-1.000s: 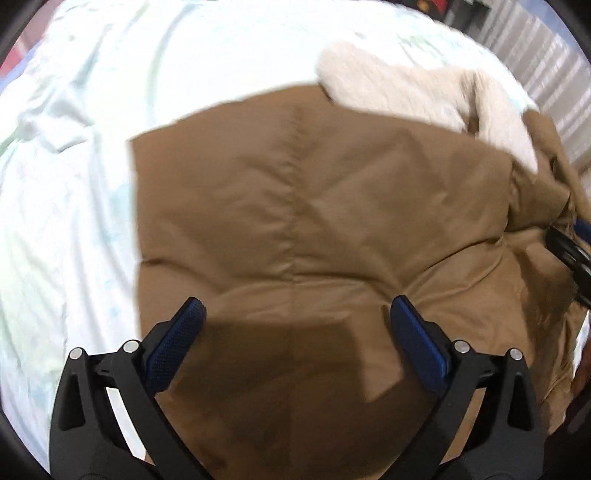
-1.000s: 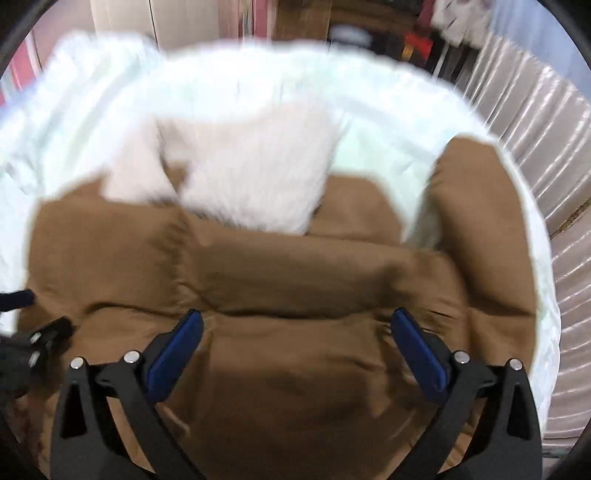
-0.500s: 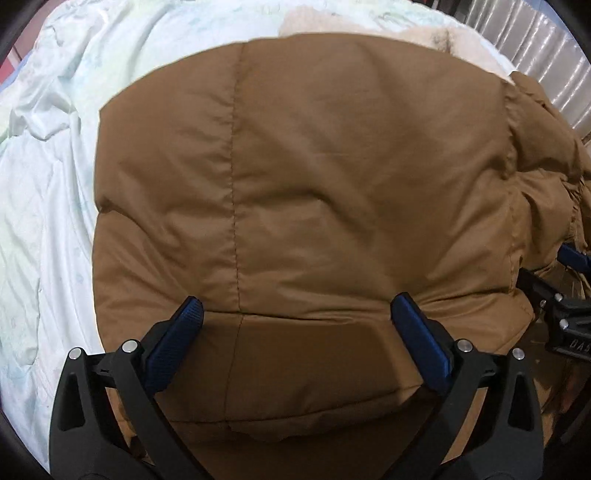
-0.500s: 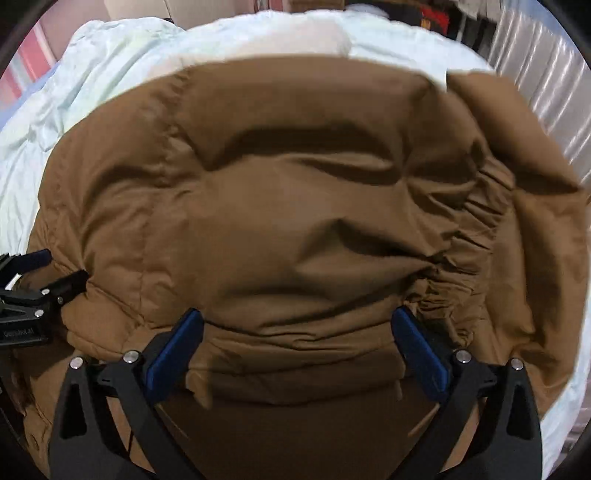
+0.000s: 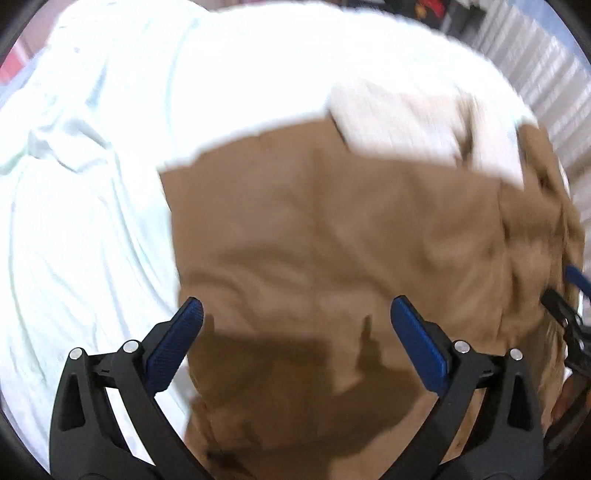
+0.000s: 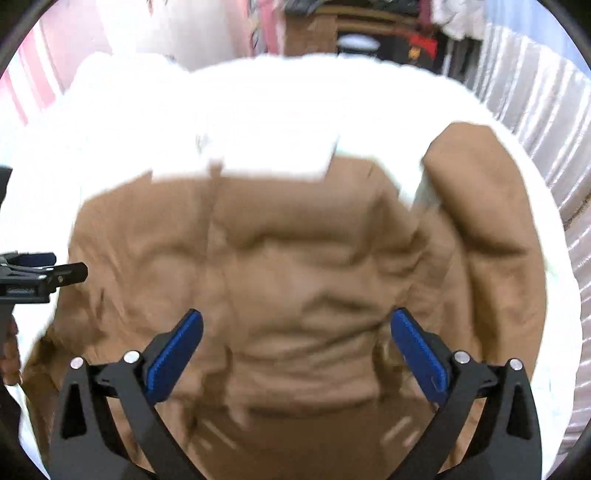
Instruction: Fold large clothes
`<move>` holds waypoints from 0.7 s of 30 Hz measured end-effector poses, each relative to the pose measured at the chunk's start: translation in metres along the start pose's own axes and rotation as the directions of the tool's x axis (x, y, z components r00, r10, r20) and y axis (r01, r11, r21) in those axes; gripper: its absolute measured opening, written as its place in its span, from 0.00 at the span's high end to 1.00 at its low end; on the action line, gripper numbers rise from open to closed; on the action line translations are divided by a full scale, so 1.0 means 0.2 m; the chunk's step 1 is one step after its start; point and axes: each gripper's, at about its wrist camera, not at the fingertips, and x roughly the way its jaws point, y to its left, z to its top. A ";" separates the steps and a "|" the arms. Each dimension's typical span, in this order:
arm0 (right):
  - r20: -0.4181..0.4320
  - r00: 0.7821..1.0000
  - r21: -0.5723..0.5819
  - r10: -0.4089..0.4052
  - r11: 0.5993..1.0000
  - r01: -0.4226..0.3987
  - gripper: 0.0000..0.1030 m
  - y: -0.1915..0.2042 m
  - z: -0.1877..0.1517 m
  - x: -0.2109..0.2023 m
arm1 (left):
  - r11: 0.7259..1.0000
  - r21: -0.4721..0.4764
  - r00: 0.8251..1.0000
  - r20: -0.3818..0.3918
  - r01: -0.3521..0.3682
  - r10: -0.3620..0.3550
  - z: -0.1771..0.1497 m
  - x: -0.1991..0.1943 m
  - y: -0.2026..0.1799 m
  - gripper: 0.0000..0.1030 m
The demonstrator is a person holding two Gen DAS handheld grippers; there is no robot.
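Observation:
A large brown padded coat [image 5: 332,236] lies spread on a bed with a pale sheet [image 5: 81,229]. Its cream fleece hood or collar [image 5: 413,122] lies at the far end. In the right wrist view the coat [image 6: 295,266] fills the middle, with one brown sleeve [image 6: 487,221] lying out to the right. My left gripper [image 5: 295,328] is open and empty above the coat's near left part. My right gripper [image 6: 295,339] is open and empty above the coat's near right part. Each gripper shows at the edge of the other's view. Both views are motion-blurred.
A ribbed silver-white wall or curtain [image 6: 554,110] runs along the bed's right side. Dark furniture and clutter [image 6: 369,33] stand beyond the bed's far end. Pink striped fabric [image 6: 33,74] is at the far left.
Half a second ago the coat filled both views, close to the cameras. Now both grippers have pulled back and up, and the sheet and fleece collar show again. Jaws stay open.

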 end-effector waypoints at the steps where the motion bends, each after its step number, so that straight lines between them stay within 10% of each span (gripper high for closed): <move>1: 0.009 1.000 0.015 -0.011 1.000 0.011 0.02 -0.01 0.03 0.00 | 1.000 -0.017 1.000 0.015 0.014 -0.014 0.05 0.02 -0.01 0.03; 3: 0.024 0.999 0.045 -0.033 0.999 0.031 0.02 -0.01 0.08 0.01 | 1.000 -0.029 1.000 0.023 0.007 -0.007 -0.11 -0.07 0.07 0.03; 11: 0.049 0.998 0.159 -0.048 0.986 0.040 0.02 0.03 0.19 0.19 | 0.996 0.065 0.997 0.059 -0.059 0.055 0.05 0.16 -0.31 0.03; 21: -0.093 0.978 -0.008 -0.186 0.983 0.186 0.01 0.14 0.15 0.49 | 0.992 0.094 0.996 -0.015 -0.089 0.091 0.17 0.43 -0.52 0.03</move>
